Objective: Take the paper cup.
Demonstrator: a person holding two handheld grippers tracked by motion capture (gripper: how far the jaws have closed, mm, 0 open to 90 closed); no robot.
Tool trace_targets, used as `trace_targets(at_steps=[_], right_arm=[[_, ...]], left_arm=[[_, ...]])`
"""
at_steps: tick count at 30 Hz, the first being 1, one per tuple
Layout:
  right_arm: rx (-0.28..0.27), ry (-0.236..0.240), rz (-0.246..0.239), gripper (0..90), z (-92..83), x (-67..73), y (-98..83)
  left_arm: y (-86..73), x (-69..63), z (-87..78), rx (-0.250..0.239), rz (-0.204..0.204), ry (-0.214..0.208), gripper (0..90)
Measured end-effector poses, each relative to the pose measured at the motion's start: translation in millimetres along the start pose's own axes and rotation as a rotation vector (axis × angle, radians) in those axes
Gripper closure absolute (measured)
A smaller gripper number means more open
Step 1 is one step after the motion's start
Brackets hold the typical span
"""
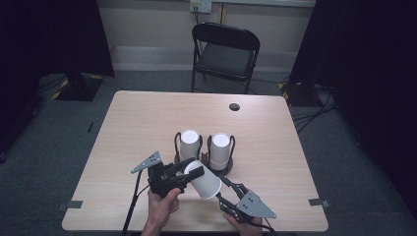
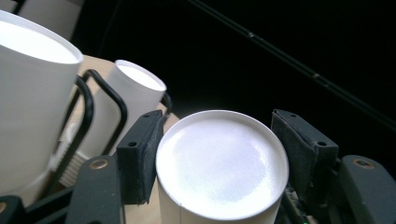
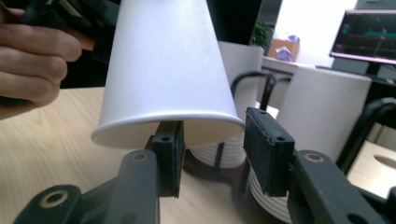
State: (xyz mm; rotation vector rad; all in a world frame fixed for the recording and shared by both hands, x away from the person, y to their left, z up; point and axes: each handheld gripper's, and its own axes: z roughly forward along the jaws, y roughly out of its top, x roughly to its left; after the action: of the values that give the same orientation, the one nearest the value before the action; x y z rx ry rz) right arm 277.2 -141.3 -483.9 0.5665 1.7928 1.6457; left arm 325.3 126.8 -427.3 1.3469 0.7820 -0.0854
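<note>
Cup: white paper cup (image 1: 205, 181) held in the air low over the near part of the surface (image 1: 128, 128), tilted, base toward my left, open mouth toward my right.
Left jaws: my left gripper (image 2: 219, 154) has its two pads on either side of the cup's closed base, pressed on the left side and close on the right; I judge it to be grasping the cup there.
Right jaws: my right gripper (image 3: 212, 154) sits at the cup's rim, one pad under the lip and the other just off to the side with a gap between, so I read these jaws as released, not yet biting.
Others: two stacks of white cups (image 1: 204, 147) stand upside down in black wire holders (image 1: 177, 142) just beyond the held cup, mid-surface.
Handling: thin paper, so very light and easily crushed; the wall will dent under a hard squeeze, and looks smooth enough to slip.
Where to hold: the base ring and the rolled rim should be the stiffest parts; I would grip there gently, not mid-wall.
Writing: none readable on the cup or holders; a distant screen (image 3: 369, 37) shows lines too small to read.
</note>
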Motion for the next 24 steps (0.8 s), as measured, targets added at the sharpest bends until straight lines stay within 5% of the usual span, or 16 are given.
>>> trace_targets(at_steps=[6, 18, 24], right_arm=[[-0.052, 0.016, -0.025, 64.9, 2.7, -2.3, 3.7], [-0.106, 0.043, -0.065, 71.2, 10.8, -4.5, 10.9], [-0.104, 0.014, -0.081, 80.1, 11.0, -6.1, 10.1]], left_arm=[[-0.6, -2.6, -0.4, -0.002, -0.024, -0.036, 36.2], [-5.9, 5.2, 5.0, 0.009, -0.133, -0.093, 36.1], [-6.5, 7.2, 9.0, 0.032, -0.133, -0.101, 35.6]])
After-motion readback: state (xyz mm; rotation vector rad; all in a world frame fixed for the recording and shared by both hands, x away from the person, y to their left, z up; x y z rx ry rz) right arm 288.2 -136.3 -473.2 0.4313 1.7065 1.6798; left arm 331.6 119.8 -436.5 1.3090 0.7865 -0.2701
